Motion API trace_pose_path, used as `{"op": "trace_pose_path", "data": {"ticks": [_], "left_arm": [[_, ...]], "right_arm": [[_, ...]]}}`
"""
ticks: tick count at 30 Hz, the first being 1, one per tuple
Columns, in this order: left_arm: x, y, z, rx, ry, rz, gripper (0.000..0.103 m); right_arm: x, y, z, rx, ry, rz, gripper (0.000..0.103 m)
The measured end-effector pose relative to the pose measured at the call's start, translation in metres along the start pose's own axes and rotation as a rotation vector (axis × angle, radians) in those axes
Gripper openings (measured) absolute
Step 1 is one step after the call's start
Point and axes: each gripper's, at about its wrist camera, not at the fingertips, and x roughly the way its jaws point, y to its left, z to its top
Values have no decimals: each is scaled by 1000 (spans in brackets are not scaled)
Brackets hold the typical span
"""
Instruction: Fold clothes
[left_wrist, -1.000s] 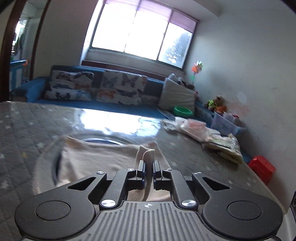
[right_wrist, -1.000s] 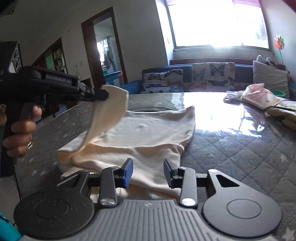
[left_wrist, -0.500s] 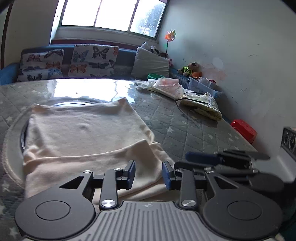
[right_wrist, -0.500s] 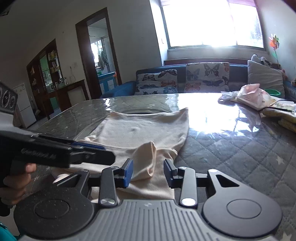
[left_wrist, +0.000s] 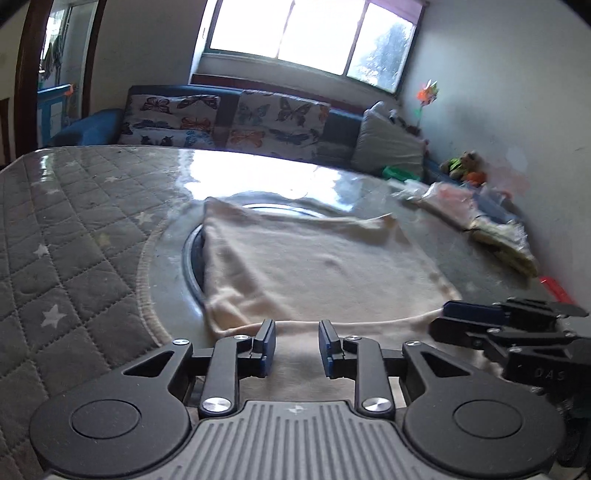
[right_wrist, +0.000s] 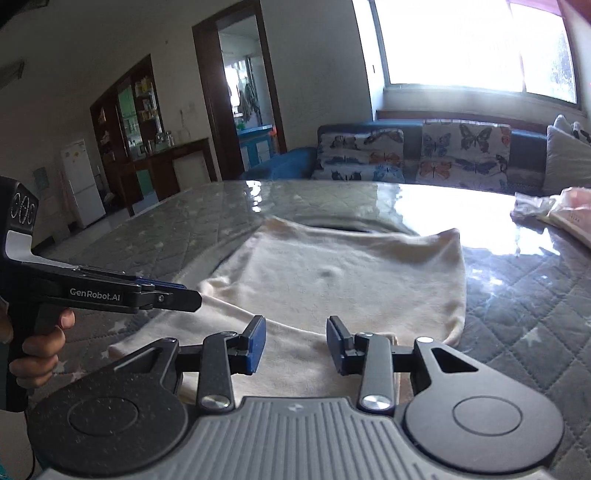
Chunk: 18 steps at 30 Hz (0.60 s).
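- Cream garment (left_wrist: 317, 269), partly folded, lies flat on the quilted tabletop (left_wrist: 74, 229).
- Left claw (left_wrist: 297, 349): jaws closing, nothing gripped, above the garment's near edge.
- Right claw (right_wrist: 296, 345): partly open, empty, over the near fold.

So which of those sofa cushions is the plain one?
The grey cushion at the sofa's right end; the two cushions left of it carry butterfly prints.

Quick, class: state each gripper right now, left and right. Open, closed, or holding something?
Left gripper: jaws apart and closing, nothing held, over the cream garment.
Right gripper: open, holding nothing.
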Motion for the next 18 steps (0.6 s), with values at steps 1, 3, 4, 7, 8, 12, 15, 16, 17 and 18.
{"op": "trace_pose_path", "data": {"ticks": [1,3,4,7,8,12,15,16,17,18], "left_arm": [[5,3,-2,1,11,14,19],[7,9,-5,2,6,13,16],[5,10,-5,4,4,14,16],[-6,10,-5,6,-17,0,16],[-11,9,-5,13,-30,-14,16],[-22,-6,-10,107,-48,-48,17],[-14,-9,-20,151,-7,-17,17],[-13,-8,-22,149,0,-15,17],[-16,-7,-23,151,-3,-19,19],[-19,-8,-23,156,-6,-23,20]], "right_arm": [[4,-3,-1,11,20,-13,36],[9,-11,-4,33,45,-35,36],[9,-15,-5,46,53,-40,36],[-1,-20,-6,65,51,-29,36],[-6,-17,-6,49,48,-24,36],[-19,-3,-9,-32,56,-2,37],[-19,2,-17,-64,89,-20,37],[-19,2,-20,-67,98,-30,37],[-21,2,-22,-69,100,-38,37],[-24,2,-23,-70,98,-39,37]]}}
